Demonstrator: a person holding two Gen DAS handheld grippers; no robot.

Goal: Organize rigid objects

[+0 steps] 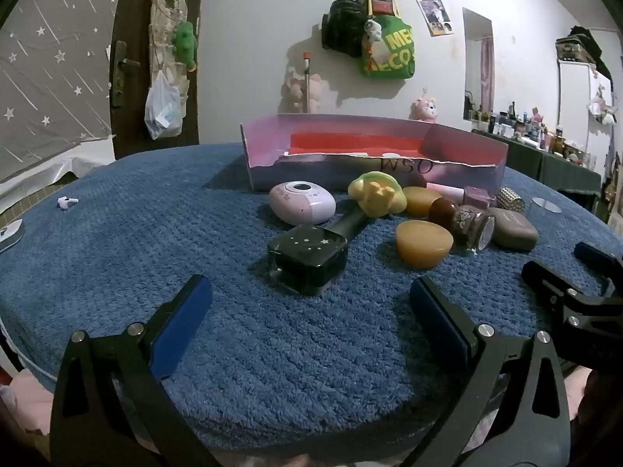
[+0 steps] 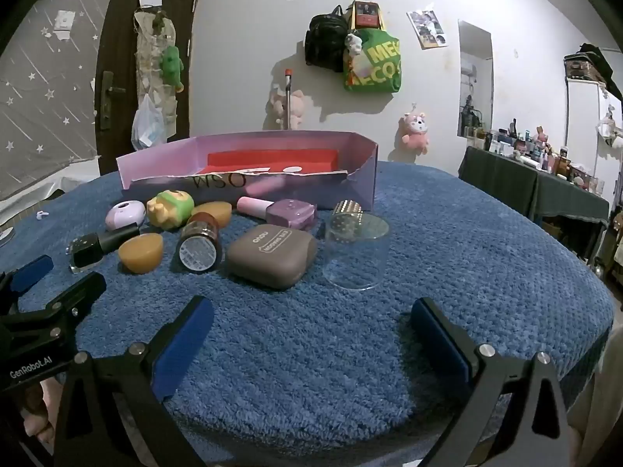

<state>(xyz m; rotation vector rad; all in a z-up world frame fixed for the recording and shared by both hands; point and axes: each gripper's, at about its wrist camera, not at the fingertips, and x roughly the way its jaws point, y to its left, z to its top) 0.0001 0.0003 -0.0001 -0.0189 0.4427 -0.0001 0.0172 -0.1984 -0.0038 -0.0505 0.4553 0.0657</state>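
Looking through the left wrist view, I find my left tongs (image 1: 309, 311) spread apart and empty above the blue-towelled counter (image 1: 117, 257), just short of the black star-speckled square bottle (image 1: 307, 258) lying before the shallow pink cardboard box (image 1: 373, 155).

In the right wrist view, my right tongs (image 2: 311, 327) likewise stand apart, near the taupe rounded plastic case (image 2: 271, 255) and clear glass tumbler (image 2: 356, 251).

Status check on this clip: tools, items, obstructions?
Left tool open, empty. Right tool open, empty. Items clustered loose before pink box; black bottle nearest left tool. Nothing blocking approach.
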